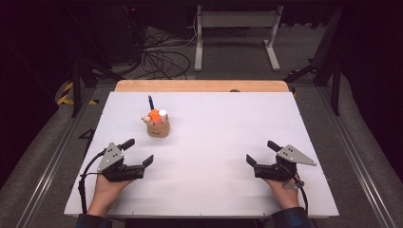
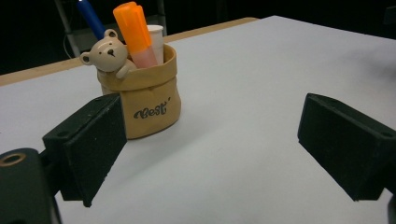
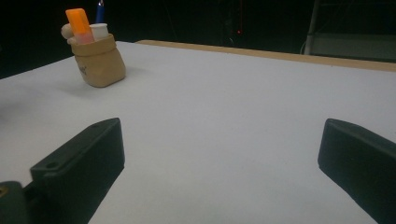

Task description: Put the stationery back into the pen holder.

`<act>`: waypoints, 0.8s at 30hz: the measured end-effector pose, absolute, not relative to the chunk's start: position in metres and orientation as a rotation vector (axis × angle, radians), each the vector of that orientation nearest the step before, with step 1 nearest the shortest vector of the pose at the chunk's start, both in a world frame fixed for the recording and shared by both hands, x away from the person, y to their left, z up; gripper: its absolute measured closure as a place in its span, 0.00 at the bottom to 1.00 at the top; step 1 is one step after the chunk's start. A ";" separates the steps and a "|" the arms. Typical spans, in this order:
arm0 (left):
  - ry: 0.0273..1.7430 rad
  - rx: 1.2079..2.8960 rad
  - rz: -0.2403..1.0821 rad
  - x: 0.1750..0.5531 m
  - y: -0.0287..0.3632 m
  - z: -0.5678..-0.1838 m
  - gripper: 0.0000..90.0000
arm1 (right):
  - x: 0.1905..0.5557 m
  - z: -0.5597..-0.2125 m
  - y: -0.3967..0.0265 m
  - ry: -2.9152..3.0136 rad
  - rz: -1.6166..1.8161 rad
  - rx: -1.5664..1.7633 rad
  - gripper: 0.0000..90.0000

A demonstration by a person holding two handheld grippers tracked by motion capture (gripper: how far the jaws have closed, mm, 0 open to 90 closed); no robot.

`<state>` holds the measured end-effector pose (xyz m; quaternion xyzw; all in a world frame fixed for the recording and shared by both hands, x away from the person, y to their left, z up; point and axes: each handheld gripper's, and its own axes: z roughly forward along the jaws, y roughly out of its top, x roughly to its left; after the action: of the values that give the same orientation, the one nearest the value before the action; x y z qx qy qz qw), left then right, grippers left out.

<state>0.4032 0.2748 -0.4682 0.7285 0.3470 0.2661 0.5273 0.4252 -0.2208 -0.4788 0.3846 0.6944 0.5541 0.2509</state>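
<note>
Pen holder (image 1: 158, 128): sitting on the left half of the white surface (image 1: 218, 156), toward the far side, upright, shaped like a small tan sack with a bear figure (image 2: 108, 55) at its rim.
Contents: an orange highlighter (image 2: 134, 32), a blue pen (image 2: 91, 17) and a white tube (image 2: 156, 42) are standing in it, their long axes pointing up and leaning slightly.
Left gripper (image 1: 140, 151): resting low near the left front of the surface, jaws spread wide and holding nothing; the person's left hand (image 1: 107, 190) is wrapping its body.
Key relation: the pen holder is lying just beyond and slightly right of the left gripper; in the left gripper view it is showing close behind that view's left-hand jaw, so this gripper is plainly the nearer one.
Right gripper (image 1: 262, 153): lying near the right front, jaws likewise released and empty, well apart from the holder, which is appearing small and far at upper left in the right gripper view.
Likely move: a short forward reach by the left gripper, coming down along an upright item's axis.
</note>
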 end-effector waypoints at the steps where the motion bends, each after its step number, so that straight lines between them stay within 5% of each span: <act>1: 0.828 1.743 0.636 0.403 0.275 -0.468 0.10 | 0.425 -0.479 -0.221 1.889 1.509 1.045 0.01; 24: 0.840 1.734 0.639 0.405 0.276 -0.469 0.10 | 0.423 -0.475 -0.224 1.869 1.525 1.039 0.01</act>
<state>0.4049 0.2756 -0.4694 0.7256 0.3513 0.2676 0.5277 0.4235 -0.2242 -0.4753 0.3825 0.6881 0.5615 0.2546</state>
